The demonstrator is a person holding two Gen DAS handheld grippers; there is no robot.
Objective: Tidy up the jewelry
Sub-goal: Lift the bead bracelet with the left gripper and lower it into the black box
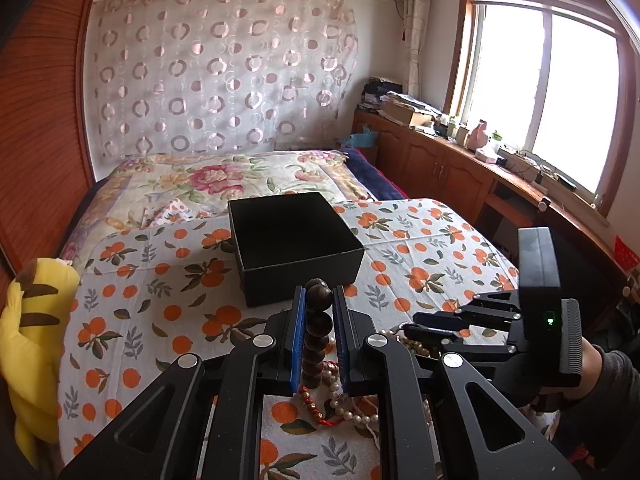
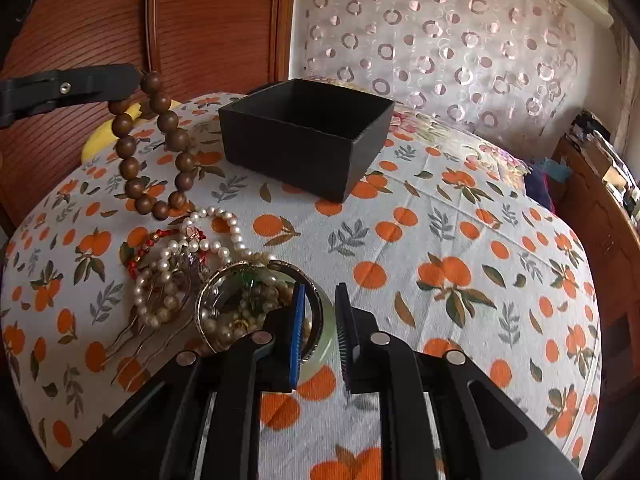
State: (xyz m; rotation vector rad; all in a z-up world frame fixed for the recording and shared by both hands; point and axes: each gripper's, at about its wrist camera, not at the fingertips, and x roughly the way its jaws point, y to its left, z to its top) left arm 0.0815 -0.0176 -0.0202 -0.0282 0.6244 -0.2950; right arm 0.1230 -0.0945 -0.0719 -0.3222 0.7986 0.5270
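An open black box [image 1: 296, 240] stands on the orange-print bedspread; it also shows in the right wrist view [image 2: 306, 136]. My left gripper [image 1: 319, 294] is shut on a brown wooden bead bracelet [image 1: 318, 332] and holds it up, the loop hanging down to the bedspread [image 2: 154, 148]. A jewelry heap lies below: a pearl necklace [image 2: 200, 240], a red cord bracelet [image 2: 140, 252], a hair comb [image 2: 132, 340], a gold bangle [image 2: 224, 296] and a pale green bangle [image 2: 324, 344]. My right gripper [image 2: 322, 292] straddles the green bangle's rim, jaws a little apart.
A yellow plush toy [image 1: 36, 344] lies at the bed's left edge. A floral quilt [image 1: 224, 180] covers the far bed. A wooden cabinet [image 1: 452, 168] with clutter runs under the window on the right. A wooden wardrobe [image 2: 100, 20] stands at the left.
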